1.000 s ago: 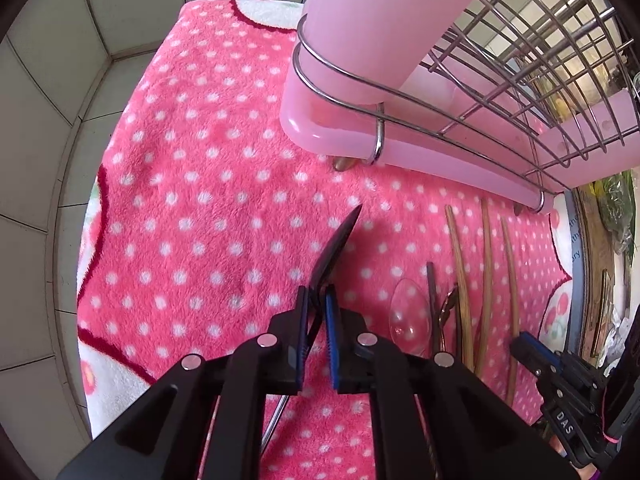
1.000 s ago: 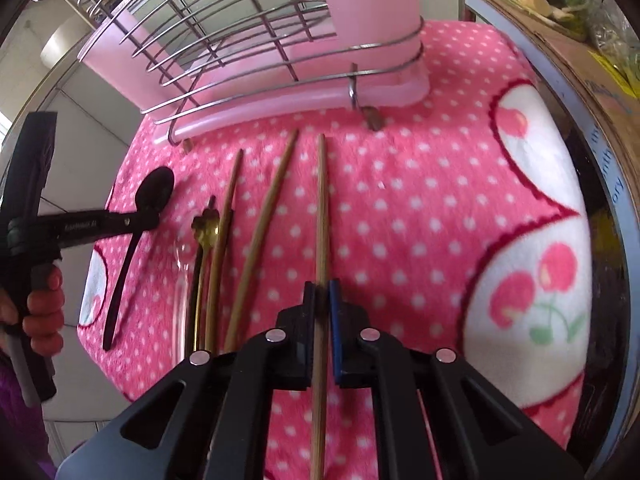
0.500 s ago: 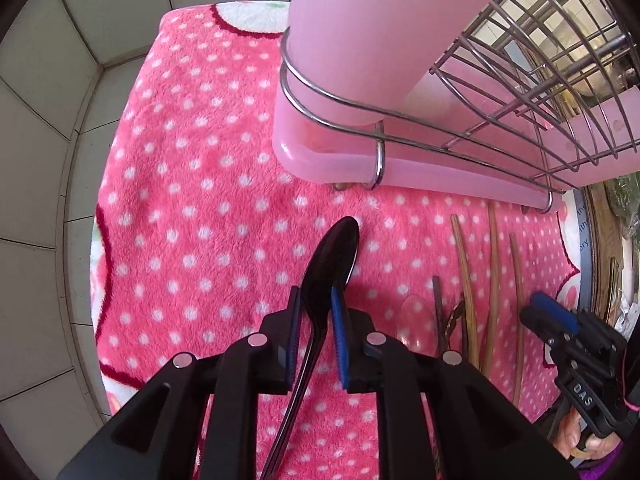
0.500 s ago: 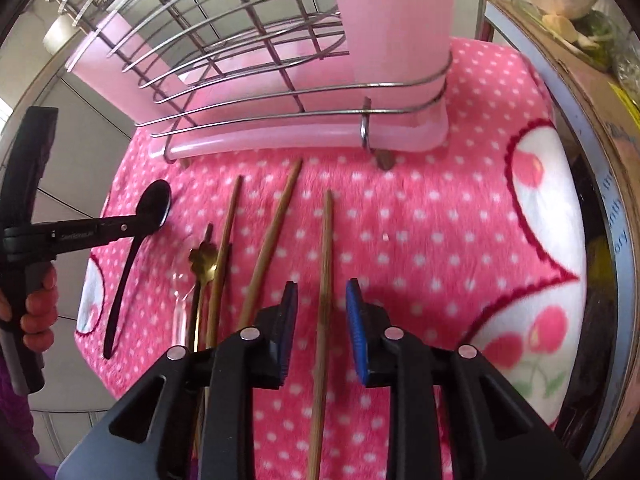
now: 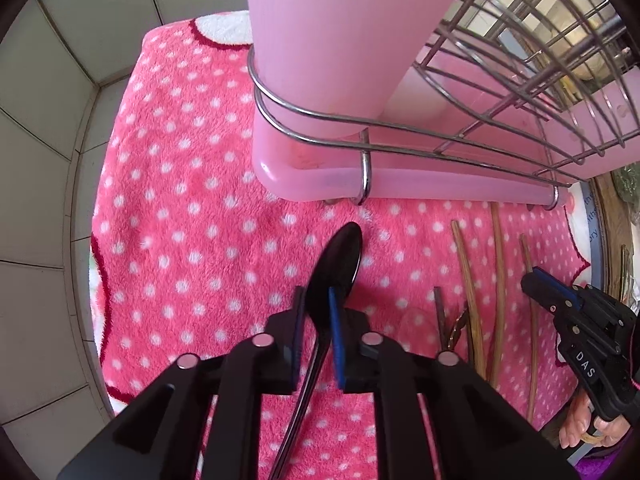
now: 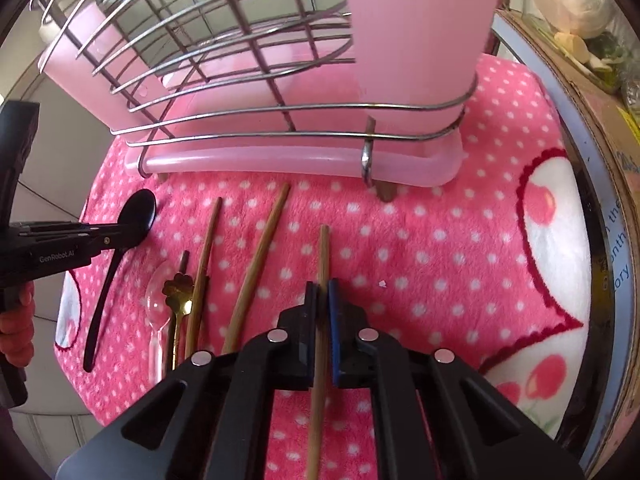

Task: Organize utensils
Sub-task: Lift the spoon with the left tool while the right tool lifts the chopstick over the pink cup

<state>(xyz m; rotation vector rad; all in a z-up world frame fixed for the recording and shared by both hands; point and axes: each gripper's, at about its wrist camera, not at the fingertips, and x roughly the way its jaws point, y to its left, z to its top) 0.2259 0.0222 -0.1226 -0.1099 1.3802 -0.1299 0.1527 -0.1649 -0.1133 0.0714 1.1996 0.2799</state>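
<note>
My left gripper (image 5: 316, 294) is shut on a black spoon (image 5: 340, 256), its bowl pointing toward the pink rack; the spoon also shows in the right wrist view (image 6: 136, 216). My right gripper (image 6: 323, 286) is shut on a wooden chopstick (image 6: 323, 248) that lies on the pink dotted towel (image 6: 420, 248). Two more chopsticks (image 6: 260, 264), a gold spoon (image 6: 178, 290) and a clear spoon (image 6: 154, 308) lie on the towel between the grippers. The wire dish rack (image 5: 460, 152) with its pink tray and tall pink utensil holder (image 5: 328, 40) stands just beyond.
Tiled wall (image 5: 48, 120) borders the towel on the left. A cardboard box edge (image 6: 600, 160) with food items runs along the right. The rack's wire basket (image 6: 208, 40) overhangs the utensils.
My left gripper with the black spoon moved closer to the pink holder. My right gripper opened around the chopstick half a second ago and has shut on it again, nearer the rack.
</note>
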